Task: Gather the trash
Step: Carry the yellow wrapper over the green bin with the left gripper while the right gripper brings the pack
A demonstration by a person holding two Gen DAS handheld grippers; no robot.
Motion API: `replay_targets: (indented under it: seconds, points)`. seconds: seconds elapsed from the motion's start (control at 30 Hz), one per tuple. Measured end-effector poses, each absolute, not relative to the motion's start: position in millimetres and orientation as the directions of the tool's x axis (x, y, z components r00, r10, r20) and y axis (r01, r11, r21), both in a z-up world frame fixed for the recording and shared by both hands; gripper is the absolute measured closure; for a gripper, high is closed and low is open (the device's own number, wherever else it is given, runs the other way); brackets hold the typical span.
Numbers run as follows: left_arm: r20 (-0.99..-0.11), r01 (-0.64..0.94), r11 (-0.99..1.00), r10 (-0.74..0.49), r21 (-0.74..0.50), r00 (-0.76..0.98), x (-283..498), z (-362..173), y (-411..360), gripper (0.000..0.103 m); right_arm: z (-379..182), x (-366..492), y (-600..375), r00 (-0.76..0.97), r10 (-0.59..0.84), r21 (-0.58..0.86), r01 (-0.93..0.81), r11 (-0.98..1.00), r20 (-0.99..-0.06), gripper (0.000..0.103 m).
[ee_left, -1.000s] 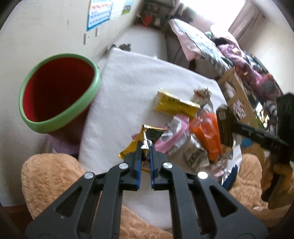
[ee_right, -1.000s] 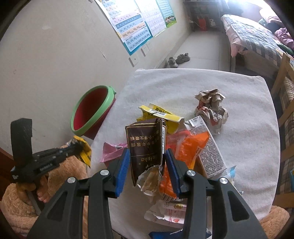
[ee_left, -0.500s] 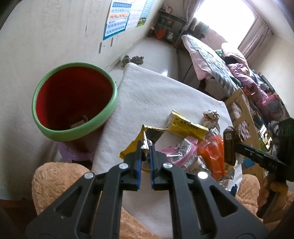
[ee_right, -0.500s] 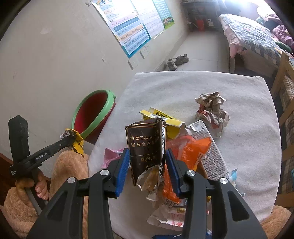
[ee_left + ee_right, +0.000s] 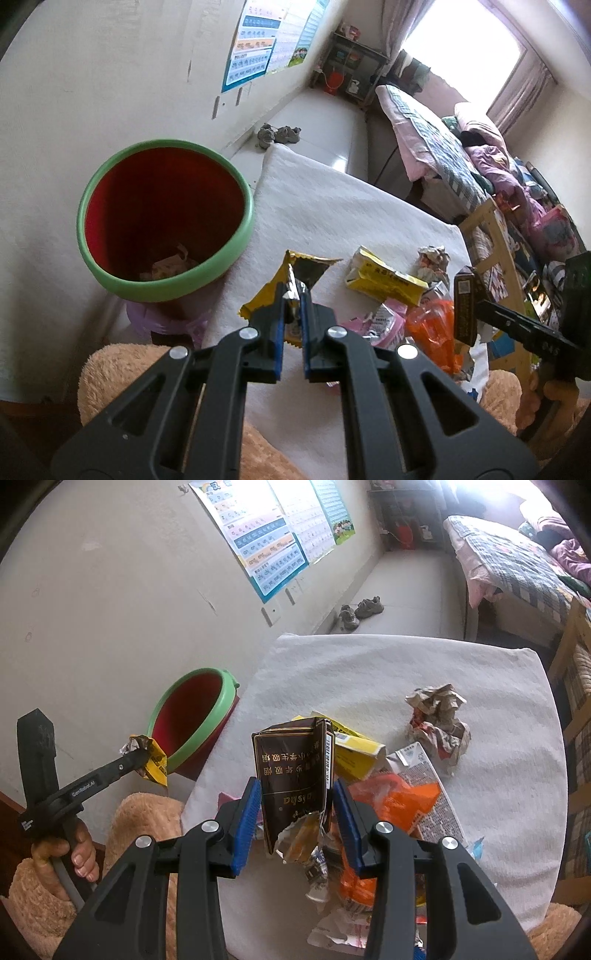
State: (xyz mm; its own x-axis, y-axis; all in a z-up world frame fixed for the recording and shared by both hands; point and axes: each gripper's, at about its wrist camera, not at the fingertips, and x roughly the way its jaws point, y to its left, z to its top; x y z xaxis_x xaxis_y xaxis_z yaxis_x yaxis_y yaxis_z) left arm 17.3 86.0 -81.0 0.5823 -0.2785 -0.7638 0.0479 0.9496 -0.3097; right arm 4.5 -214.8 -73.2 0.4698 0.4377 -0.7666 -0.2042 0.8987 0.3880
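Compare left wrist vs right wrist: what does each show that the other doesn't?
Left wrist only: scraps at the bottom of the red bin, and the window.
Right wrist only: the hand holding the left claw, and torn white paper at the near table edge.
Both: the left claw shut on the yellow wrapper, the right claw gripping the dark brown carton, and the crumpled paper ball.

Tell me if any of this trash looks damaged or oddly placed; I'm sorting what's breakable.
The dark brown carton in the right gripper is torn open along its lower edge, with ragged scraps hanging out. The yellow wrapper pinched by the left gripper is crumpled. Nothing looks spilled.
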Motion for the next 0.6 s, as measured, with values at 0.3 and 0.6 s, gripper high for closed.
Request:
replay_targets:
  seconds: [0.3, 0.6]
  points:
    - [-0.753, 0.010, 0.955, -0.242, -0.298, 0.612, 21.4, -75.1, 100.3, 0.096, -70.7, 12.9, -200.4, 0.467, 0.454, 0.394, -0.227, 0.891, -0.759, 0.064]
    - [-0.746, -0.012, 0.958, -0.214, -0.285, 0.630, 24.3, -70.3, 107.2, 0.096, -66.8, 18.8, -187.6, 0.472, 0.467, 0.400, -0.241, 0.884, -0.748, 0.064]
